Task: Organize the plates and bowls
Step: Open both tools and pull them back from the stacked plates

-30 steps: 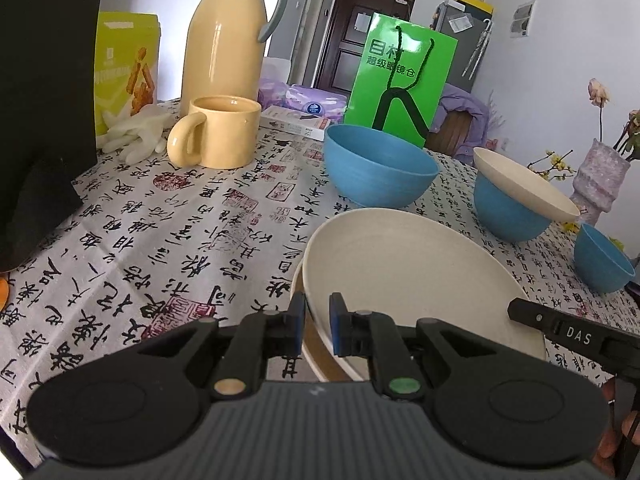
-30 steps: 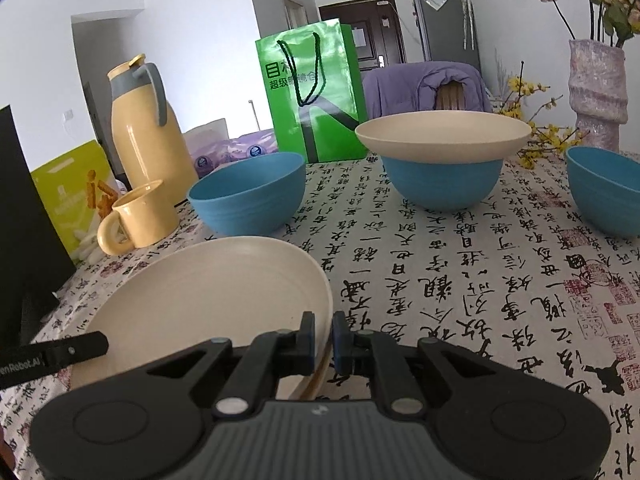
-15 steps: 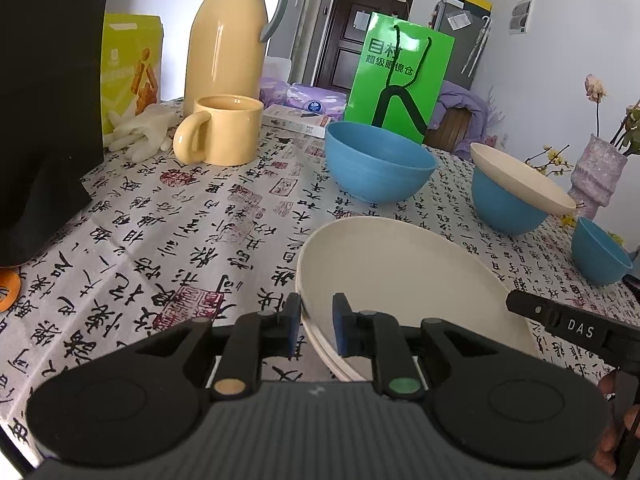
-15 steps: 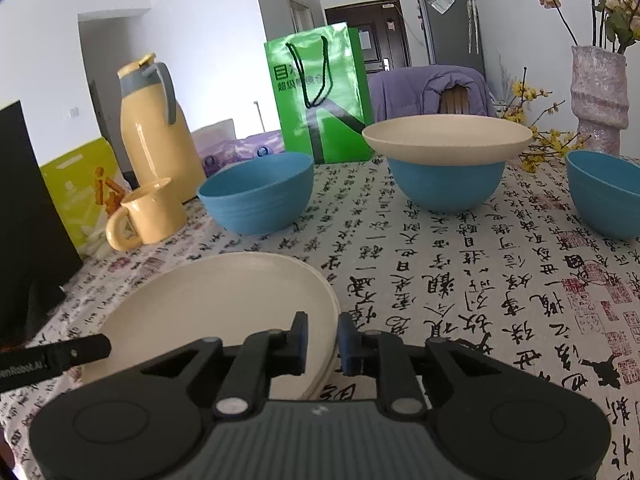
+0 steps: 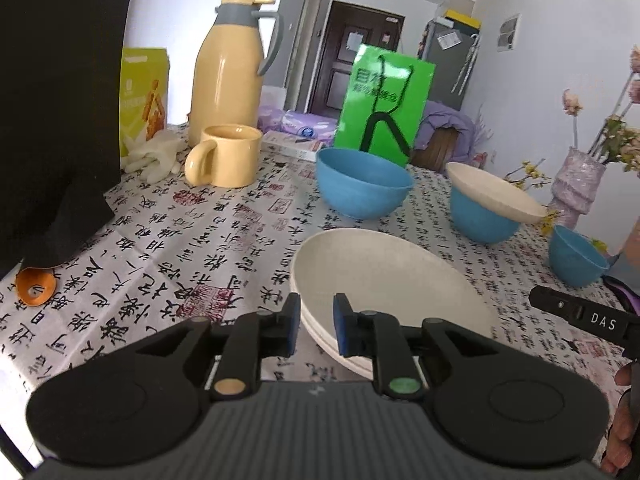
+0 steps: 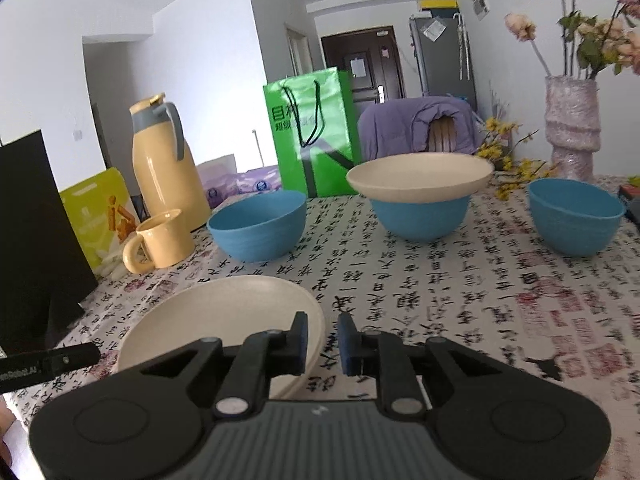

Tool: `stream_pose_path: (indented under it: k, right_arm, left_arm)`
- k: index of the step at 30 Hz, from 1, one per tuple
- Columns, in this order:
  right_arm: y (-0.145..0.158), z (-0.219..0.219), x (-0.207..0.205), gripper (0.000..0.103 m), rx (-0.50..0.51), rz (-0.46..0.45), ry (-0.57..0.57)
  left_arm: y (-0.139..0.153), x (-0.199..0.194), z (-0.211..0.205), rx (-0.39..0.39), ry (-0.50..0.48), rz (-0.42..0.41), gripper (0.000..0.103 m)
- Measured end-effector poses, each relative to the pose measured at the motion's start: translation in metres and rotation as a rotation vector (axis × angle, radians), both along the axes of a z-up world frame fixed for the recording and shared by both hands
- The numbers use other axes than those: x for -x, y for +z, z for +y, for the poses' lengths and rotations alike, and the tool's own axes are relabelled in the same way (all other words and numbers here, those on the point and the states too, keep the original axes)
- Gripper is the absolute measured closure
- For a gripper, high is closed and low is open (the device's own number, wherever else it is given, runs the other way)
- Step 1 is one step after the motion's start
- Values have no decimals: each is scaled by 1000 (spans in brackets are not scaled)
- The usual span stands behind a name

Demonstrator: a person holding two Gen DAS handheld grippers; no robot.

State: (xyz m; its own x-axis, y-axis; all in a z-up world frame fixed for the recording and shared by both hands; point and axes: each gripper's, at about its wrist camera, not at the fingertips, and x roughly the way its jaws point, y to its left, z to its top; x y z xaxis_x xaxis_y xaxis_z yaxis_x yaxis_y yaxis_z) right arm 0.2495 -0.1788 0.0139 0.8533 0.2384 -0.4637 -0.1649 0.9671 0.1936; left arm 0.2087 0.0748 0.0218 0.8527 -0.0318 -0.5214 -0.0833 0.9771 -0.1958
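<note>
A: Where do the dishes stand?

B: A stack of cream plates (image 5: 392, 280) lies on the tablecloth (image 5: 168, 248) nearest both tools; the count is hard to tell. Beyond it sits an empty blue bowl (image 5: 362, 190). A second blue bowl (image 6: 420, 216) carries a cream plate (image 6: 420, 178) on its rim, so its inside is hidden. A smaller blue bowl (image 6: 576, 216) stands to the right, its inside not visible.

A: And the tools?

B: The left gripper (image 5: 316, 326) has its jaws parting – the stack's near rim shows in the gap, the pads clear of it. The right gripper (image 6: 323, 340) is released too, a narrow gap, the plate rim just beside its left finger, only cloth between.

A: Anything cut off or readable?

B: A yellow mug (image 5: 228, 156) and yellow thermos (image 5: 228, 68) stand at the back left; the mug's inside can't be seen. A black object (image 5: 56, 100) fills the left edge. The other tool's black bar reads "DAS" (image 5: 598, 320) – the green bag (image 5: 384, 108) bears Chinese characters too blurred to read
</note>
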Motion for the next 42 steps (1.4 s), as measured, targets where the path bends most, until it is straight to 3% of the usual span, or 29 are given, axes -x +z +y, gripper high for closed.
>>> stream_pose_path:
  k: [2, 6, 8, 10, 11, 17, 21, 25, 31, 42]
  right_arm:
    - [4, -4, 15, 78, 17, -17, -1]
    - [12, -16, 53, 64, 59, -68, -17]
    - [14, -24, 76, 46, 77, -107, -31]
    - [15, -31, 95, 31, 93, -144, -53]
    - [15, -35, 106, 23, 101, -161, -69]
    - [11, -59, 158, 13, 119, -203, -118]
    - [3, -68, 191, 6, 110, -230, -150]
    - [-6, -71, 219, 0, 106, -243, -172]
    - [-12, -67, 251, 0, 109, -266, -184]
    - [-17, -66, 254, 0, 103, -261, -193]
  left_arm:
    - [3, 11, -7, -8, -10, -18, 69]
    - [8, 38, -29, -49, -53, -69, 60]
    - [8, 50, -37, -47, -85, -86, 42]
    - [6, 63, -46, -45, -108, -96, 30]
    - [5, 71, -51, -53, -122, -106, 29]
    - [-1, 114, -74, -94, -156, -163, 3]
    - [-4, 138, -81, -123, -149, -214, 0]
    - [-9, 155, -83, -131, -143, -214, 0]
    - [-8, 176, -79, -125, -138, -237, 0]
    - [-7, 176, -82, -139, -153, -245, 0]
